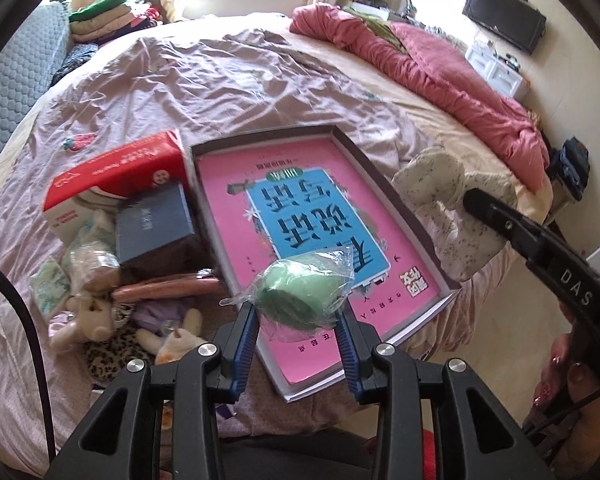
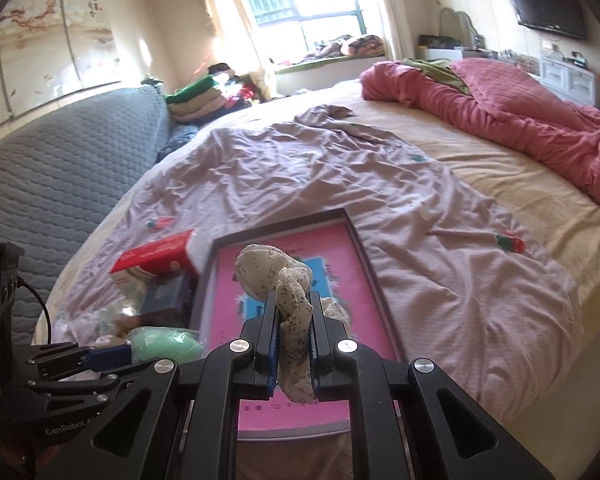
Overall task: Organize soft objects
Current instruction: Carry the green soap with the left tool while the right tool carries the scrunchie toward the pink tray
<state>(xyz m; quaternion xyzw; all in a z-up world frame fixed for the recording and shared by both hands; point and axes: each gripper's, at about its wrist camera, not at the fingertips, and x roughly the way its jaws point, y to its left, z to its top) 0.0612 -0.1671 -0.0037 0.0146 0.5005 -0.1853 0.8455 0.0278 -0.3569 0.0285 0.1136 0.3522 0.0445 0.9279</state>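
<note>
The left gripper [image 1: 298,322] has its jaws closed on a green soft roll in clear wrap [image 1: 300,294], held above the near end of the pink book [image 1: 300,216] that lies in a shallow tray [image 1: 416,216] on the bed [image 2: 440,280]. The right gripper [image 2: 294,344] pinches a speckled cream cloth [image 2: 276,276] tightly between narrow jaws, over the same tray. Plush toys [image 1: 88,320] and boxes [image 1: 116,176] lie just left of the tray.

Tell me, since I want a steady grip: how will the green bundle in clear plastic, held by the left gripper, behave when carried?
The green bundle looks soft and rounded, so it will probably squash between the left gripper fingers rather than resist. Its crinkled clear wrap seems smooth and loose, so it may slip. It is likely light for its size.
</note>
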